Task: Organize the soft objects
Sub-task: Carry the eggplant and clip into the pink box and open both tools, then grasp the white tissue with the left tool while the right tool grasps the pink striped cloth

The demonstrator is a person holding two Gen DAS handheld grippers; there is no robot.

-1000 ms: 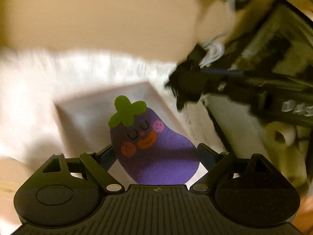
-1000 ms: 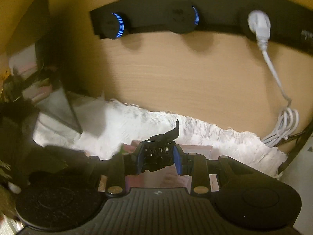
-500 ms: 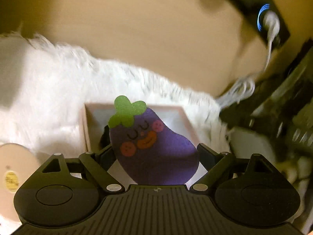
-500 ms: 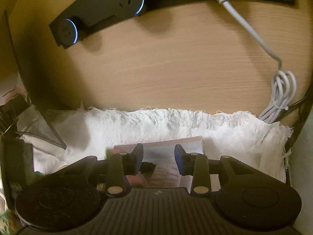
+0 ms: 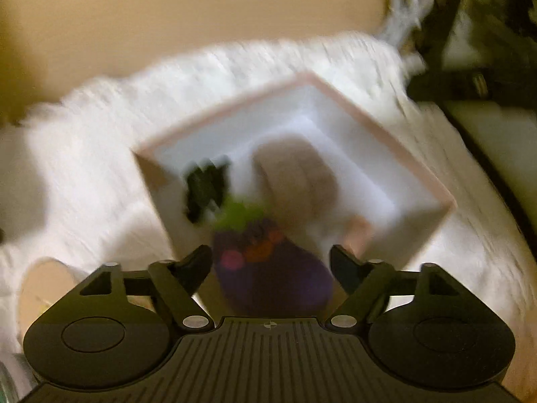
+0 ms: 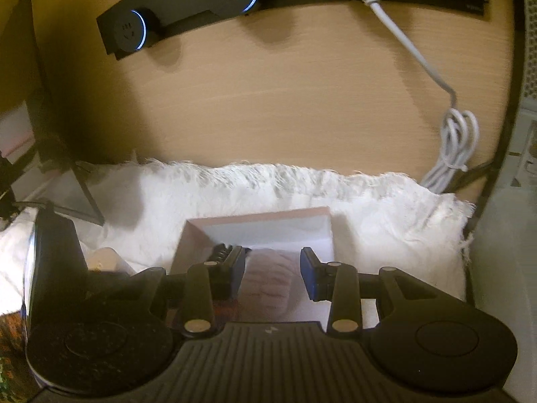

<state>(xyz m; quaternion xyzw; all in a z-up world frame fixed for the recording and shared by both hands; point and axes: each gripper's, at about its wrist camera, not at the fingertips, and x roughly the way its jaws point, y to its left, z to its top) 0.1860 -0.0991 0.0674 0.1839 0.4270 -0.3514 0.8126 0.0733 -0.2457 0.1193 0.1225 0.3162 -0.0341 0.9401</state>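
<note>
A purple felt eggplant [image 5: 268, 268] with a green top sits between the fingers of my left gripper [image 5: 271, 262], over the near edge of a pink-rimmed white box [image 5: 379, 124]. The jaws stand wide; the view is blurred and I cannot tell whether they still touch it. Inside the box lie a black claw clip [image 5: 204, 188] and a beige knitted soft item [image 5: 298, 181]. My right gripper [image 6: 273, 268] is open and empty just above the same box [image 6: 268, 221], with the knitted item [image 6: 268, 285] below its fingers and the clip [image 6: 223, 252] by its left finger.
The box rests on a white fluffy rug [image 6: 386, 215] on a wooden surface. A black power strip [image 6: 188, 10] and a white coiled cable [image 6: 453, 147] lie behind. A round beige lid [image 5: 43, 288] lies left of the box. Dark frames stand at the right [image 5: 476, 77].
The left gripper swung over the box and its jaws spread wider around the eggplant. The right gripper let go of the black clip, which now lies in the box, and opened wider.
</note>
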